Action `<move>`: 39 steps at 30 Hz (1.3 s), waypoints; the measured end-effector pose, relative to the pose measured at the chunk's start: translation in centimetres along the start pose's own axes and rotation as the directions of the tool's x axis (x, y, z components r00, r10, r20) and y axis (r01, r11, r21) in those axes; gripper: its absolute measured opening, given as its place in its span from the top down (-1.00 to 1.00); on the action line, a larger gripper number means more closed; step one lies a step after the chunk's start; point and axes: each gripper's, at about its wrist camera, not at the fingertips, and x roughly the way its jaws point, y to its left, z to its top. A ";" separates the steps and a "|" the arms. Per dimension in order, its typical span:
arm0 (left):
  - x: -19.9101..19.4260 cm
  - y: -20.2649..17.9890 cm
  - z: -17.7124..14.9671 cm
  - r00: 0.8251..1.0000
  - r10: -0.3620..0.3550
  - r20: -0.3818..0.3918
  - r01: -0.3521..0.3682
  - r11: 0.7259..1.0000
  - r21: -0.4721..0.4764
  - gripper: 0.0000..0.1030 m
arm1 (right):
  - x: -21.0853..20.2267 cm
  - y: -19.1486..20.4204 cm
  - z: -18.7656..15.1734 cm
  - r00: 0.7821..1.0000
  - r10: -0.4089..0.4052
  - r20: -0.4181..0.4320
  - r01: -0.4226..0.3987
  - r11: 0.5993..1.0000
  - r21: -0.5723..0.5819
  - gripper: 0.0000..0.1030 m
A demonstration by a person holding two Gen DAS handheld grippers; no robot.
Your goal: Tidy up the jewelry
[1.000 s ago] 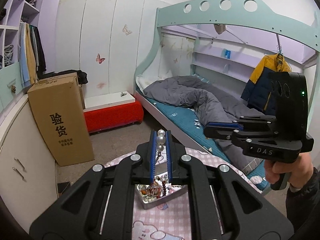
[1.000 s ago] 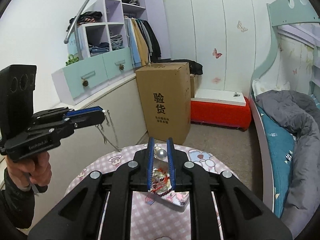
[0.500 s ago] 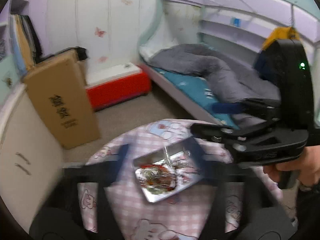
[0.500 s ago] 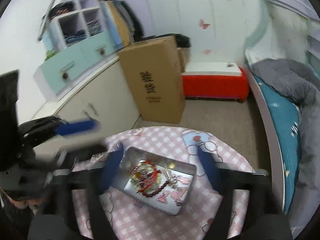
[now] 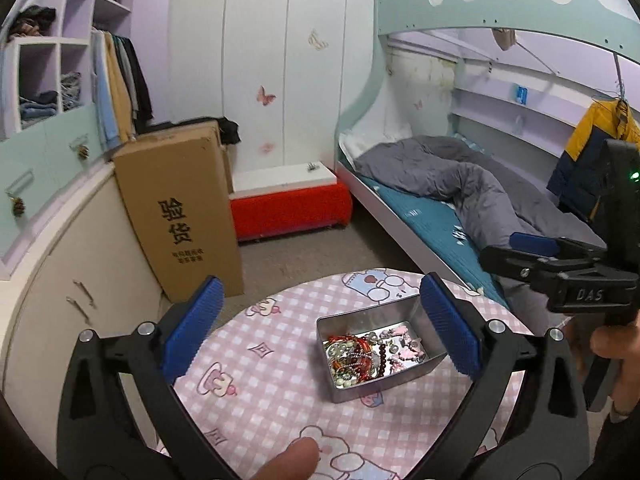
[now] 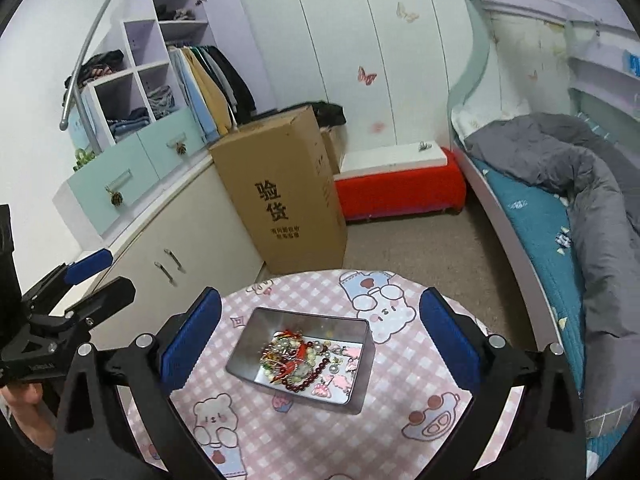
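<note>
A silver metal tin sits on a round table with a pink checked cloth. Inside lies a heap of jewelry: beads, red threads, pink charms. My left gripper is open wide and empty, above and in front of the tin. My right gripper is open wide and empty, above the tin. Each gripper shows in the other's view, the right one and the left one, both held beside the table.
A tall cardboard box stands behind the table, a red bench further back. A bunk bed with a grey duvet lies to the right. White cabinets and a shelf of clothes line the left wall.
Both grippers were shut on jewelry, the left on a pearl strand, the right on a bead piece. Both have opened wide and hold nothing now. The views tilted down toward the tin.
</note>
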 end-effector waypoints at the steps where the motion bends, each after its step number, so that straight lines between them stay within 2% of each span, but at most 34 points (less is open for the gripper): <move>1: -0.5 -0.1 -0.1 1.000 0.008 0.007 -0.008 1.000 -0.002 -0.87 | -0.8 0.4 -0.1 1.000 -0.005 0.010 0.005 1.000 -0.003 -0.86; 6: -4.5 -0.7 -1.2 0.996 0.056 0.067 -0.055 0.998 -0.023 -0.88 | -4.3 2.1 -1.0 0.997 -0.043 0.067 0.044 0.999 -0.024 -0.86; 12: -9.3 -1.7 -4.2 0.984 0.127 0.123 -0.124 0.992 -0.031 -0.88 | -8.9 4.8 -4.3 0.984 -0.115 0.136 0.124 0.991 -0.053 -0.86; 17: -13.6 -1.9 -6.3 0.970 0.163 0.179 -0.150 0.985 -0.082 -0.88 | -12.6 6.8 -6.9 0.965 -0.166 0.202 0.182 0.981 -0.063 -0.86; 21: -17.5 -2.3 -7.7 0.964 0.161 0.212 -0.140 0.984 -0.113 -0.88 | -15.8 8.3 -8.8 0.949 -0.187 0.254 0.207 0.977 -0.054 -0.86; 27: -22.0 -3.2 -8.7 0.943 0.195 0.269 -0.166 0.978 -0.129 -0.88 | -19.5 10.3 -10.9 0.921 -0.212 0.327 0.242 0.969 -0.055 -0.86; 34: -25.5 -4.6 -9.8 0.903 0.302 0.306 -0.279 0.953 -0.117 -0.88 | -21.7 12.0 -13.6 0.911 -0.220 0.348 0.261 0.963 -0.073 -0.86; 39: -27.1 -5.4 -10.7 0.891 0.313 0.329 -0.295 0.950 -0.104 -0.88 | -22.5 12.9 -14.5 0.899 -0.238 0.367 0.286 0.955 -0.082 -0.86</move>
